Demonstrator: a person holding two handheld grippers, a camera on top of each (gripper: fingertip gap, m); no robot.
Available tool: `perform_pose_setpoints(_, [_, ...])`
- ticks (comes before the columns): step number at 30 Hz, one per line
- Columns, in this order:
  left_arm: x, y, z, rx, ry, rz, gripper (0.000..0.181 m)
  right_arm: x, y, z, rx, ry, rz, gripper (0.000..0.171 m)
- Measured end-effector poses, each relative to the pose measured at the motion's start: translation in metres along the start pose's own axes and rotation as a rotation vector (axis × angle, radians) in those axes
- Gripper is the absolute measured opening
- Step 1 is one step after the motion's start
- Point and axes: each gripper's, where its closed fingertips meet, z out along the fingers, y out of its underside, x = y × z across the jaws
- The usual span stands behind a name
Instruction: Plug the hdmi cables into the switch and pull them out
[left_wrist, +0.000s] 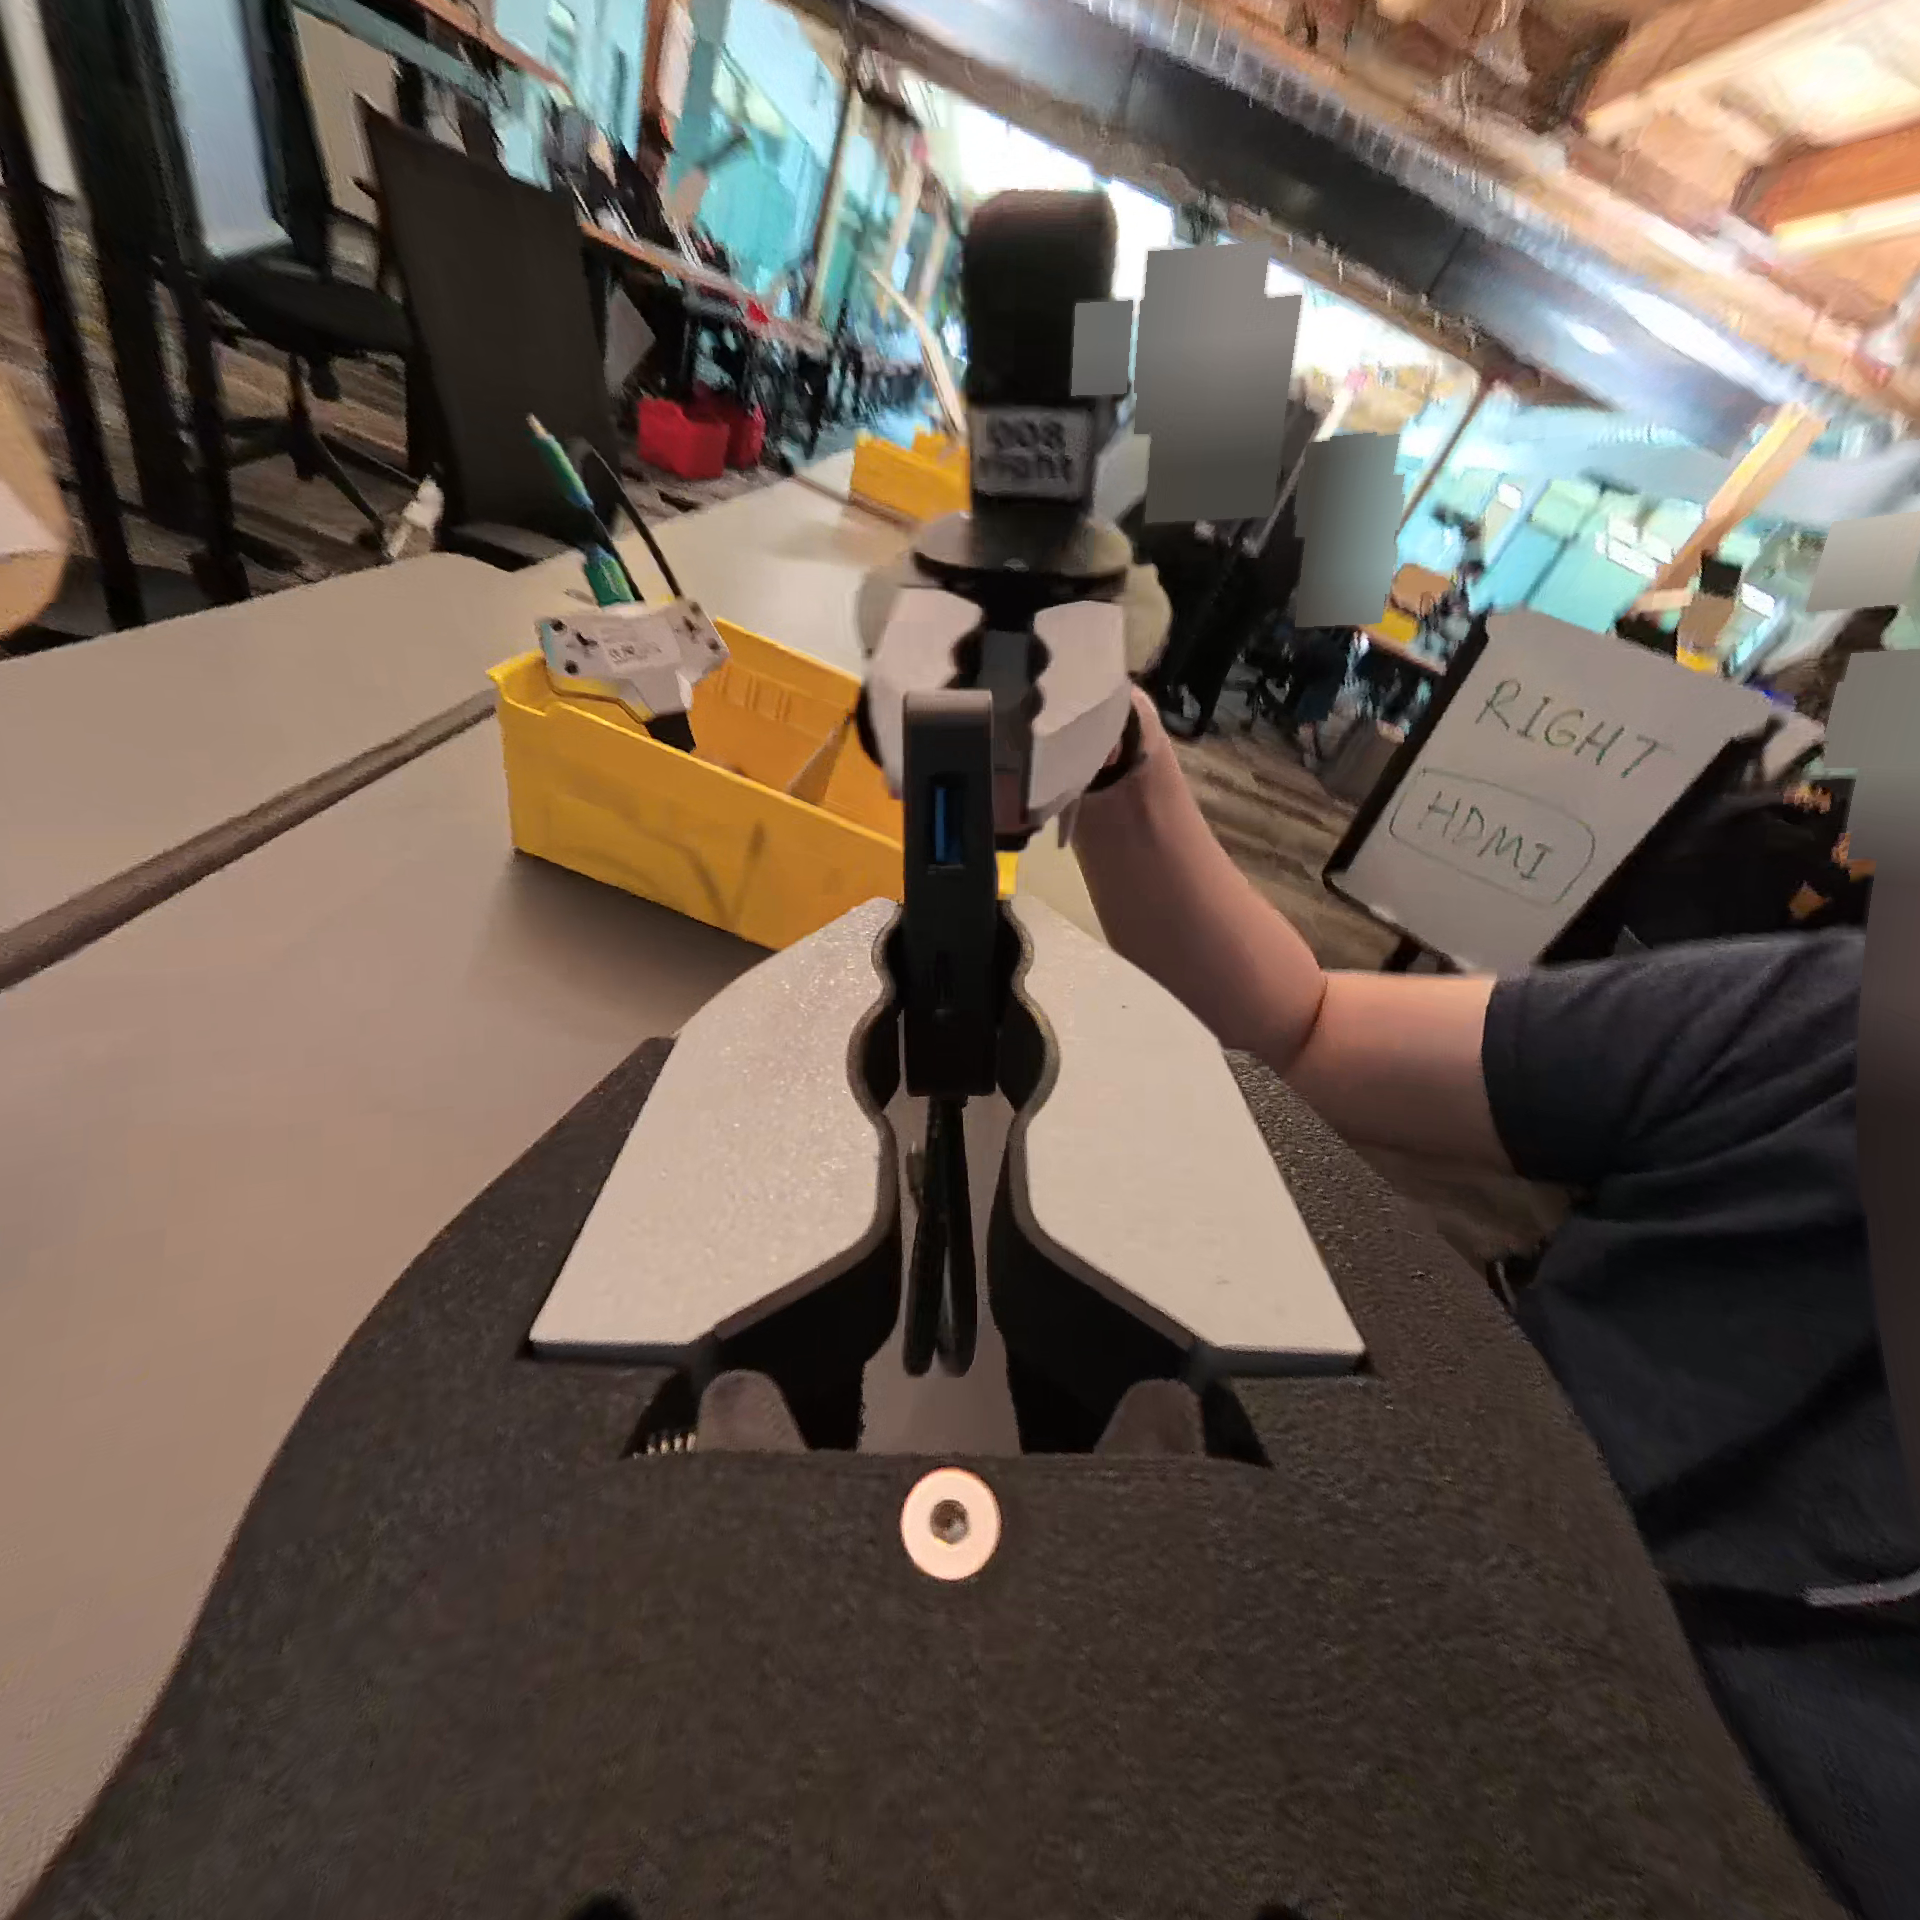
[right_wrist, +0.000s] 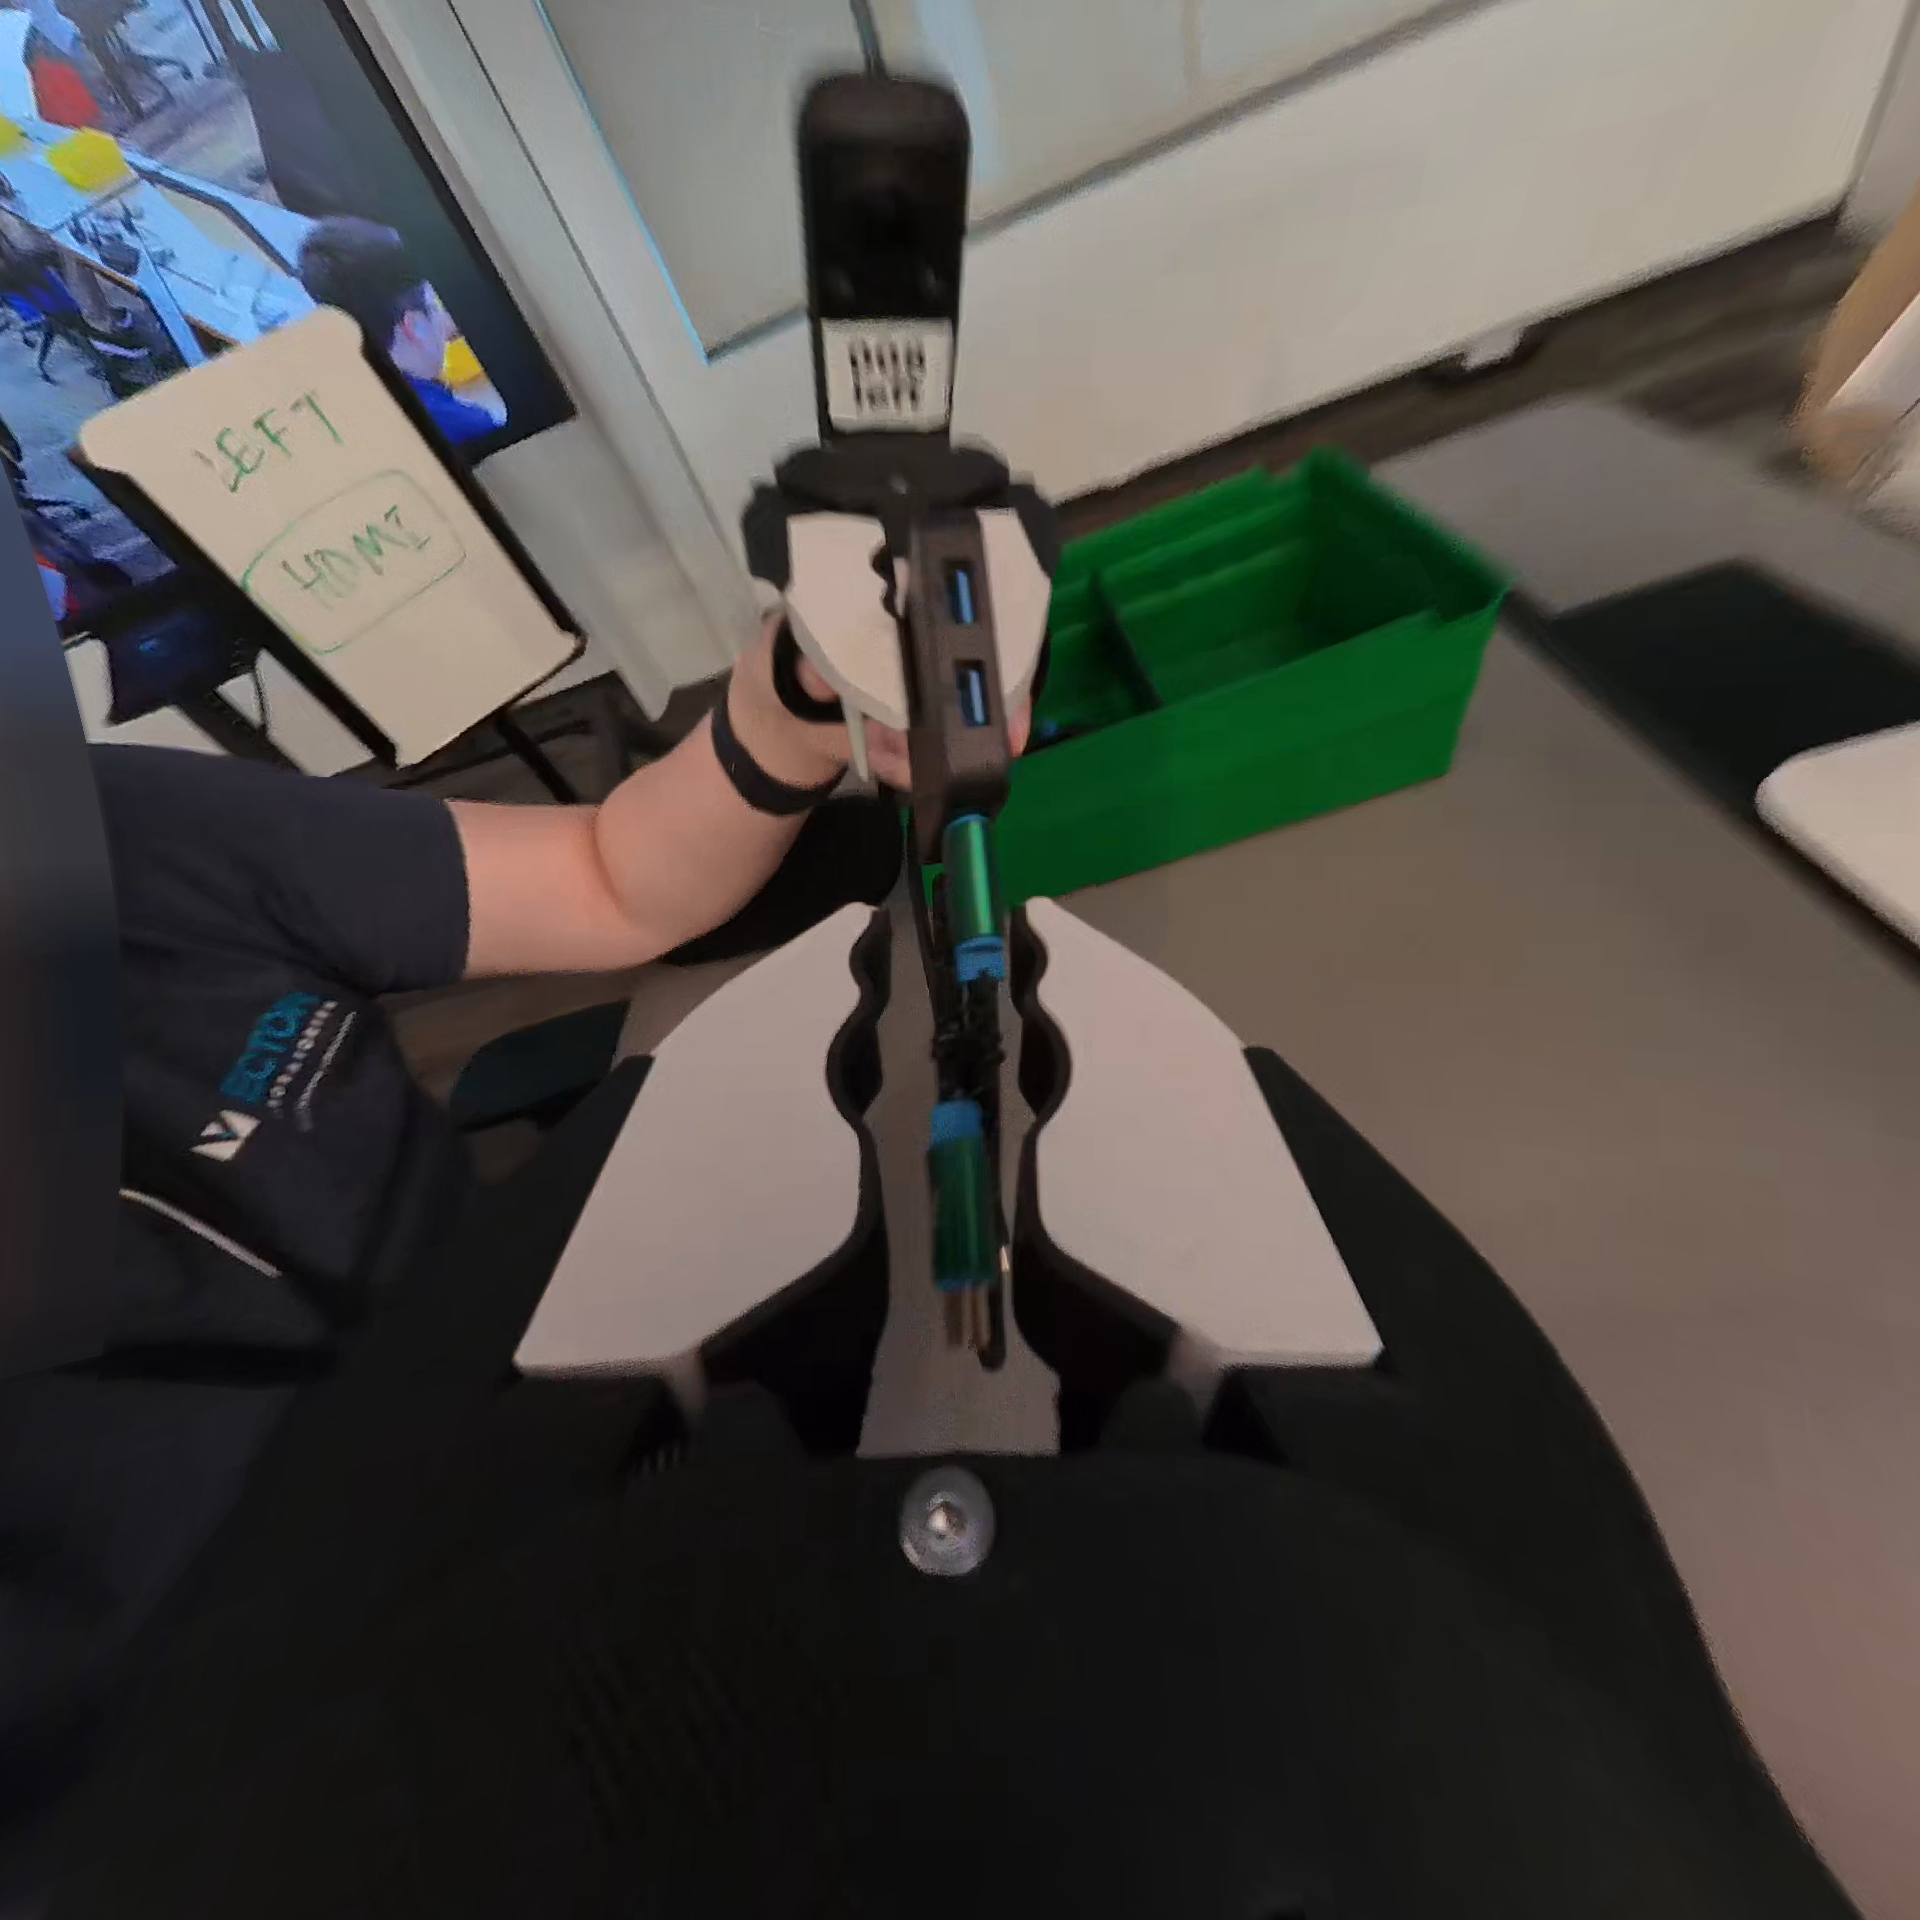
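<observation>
The left tool (left_wrist: 951, 997) pinches the switch (left_wrist: 945, 831); the right tool (right_wrist: 948, 997) pinches the green HDMI cable (right_wrist: 968, 883), seemingly seated in it. Pull straight along the port, without twisting.

Bright daylight, fisheye edges (background motion-blurred).

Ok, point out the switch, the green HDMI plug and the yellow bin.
switch (left_wrist: 948, 883): left wrist view, on its black side just below the blue port.
green HDMI plug (right_wrist: 969, 873): right wrist view, on its green shell below the switch.
yellow bin (left_wrist: 665, 821): left wrist view, on its near outer wall.
</observation>
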Motion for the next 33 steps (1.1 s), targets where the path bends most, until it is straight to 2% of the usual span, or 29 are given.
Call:
perform_pose_setpoints(3, [-0.001,-0.018,-0.011,0.126,0.028,-0.055,0.013,-0.001,-0.026,-0.026,0.164,0.050,-0.108,0.023])
perform_pose_setpoints(5, [0.004,-0.028,-0.017,0.195,0.075,-0.094,0.014,0.003,-0.027,-0.030,0.182,0.074,-0.132,0.028])
perform_pose_setpoints(8, [0.005,-0.039,-0.024,0.272,0.076,-0.110,0.014,-0.006,-0.023,-0.022,0.189,-0.045,-0.087,0.038])
perform_pose_setpoints(11, [0.003,-0.047,-0.032,0.324,0.021,-0.074,0.014,-0.021,-0.033,-0.019,0.275,-0.179,-0.032,0.044])
perform_pose_setpoints(13, [0.005,-0.051,-0.035,0.336,0.005,-0.055,0.014,-0.017,-0.034,-0.014,0.272,-0.143,-0.008,0.047])
perform_pose_setpoints(15, [0.008,-0.056,-0.038,0.374,0.001,-0.046,0.013,0.000,-0.024,-0.003,0.194,-0.001,-0.069,0.048])
perform_pose_setpoints(17, [0.010,-0.058,-0.038,0.388,0.003,-0.044,0.013,0.000,-0.029,0.002,0.233,0.047,-0.140,0.045])
perform_pose_setpoints(21, [0.015,-0.057,-0.032,0.394,-0.006,-0.029,0.014,-0.019,-0.043,0.008,0.333,-0.060,-0.090,0.041])
perform_pose_setpoints(22, [0.015,-0.056,-0.029,0.402,-0.010,-0.029,0.013,-0.019,-0.046,0.008,0.359,-0.056,-0.078,0.037])
perform_pose_setpoints(24, [0.018,-0.056,-0.025,0.424,-0.002,-0.035,0.013,-0.015,-0.044,0.012,0.359,-0.020,-0.069,0.017])
perform_pose_setpoints(33, [0.017,-0.047,-0.021,0.361,0.039,-0.027,0.013,-0.015,-0.038,0.016,0.278,0.009,-0.071,0.016])
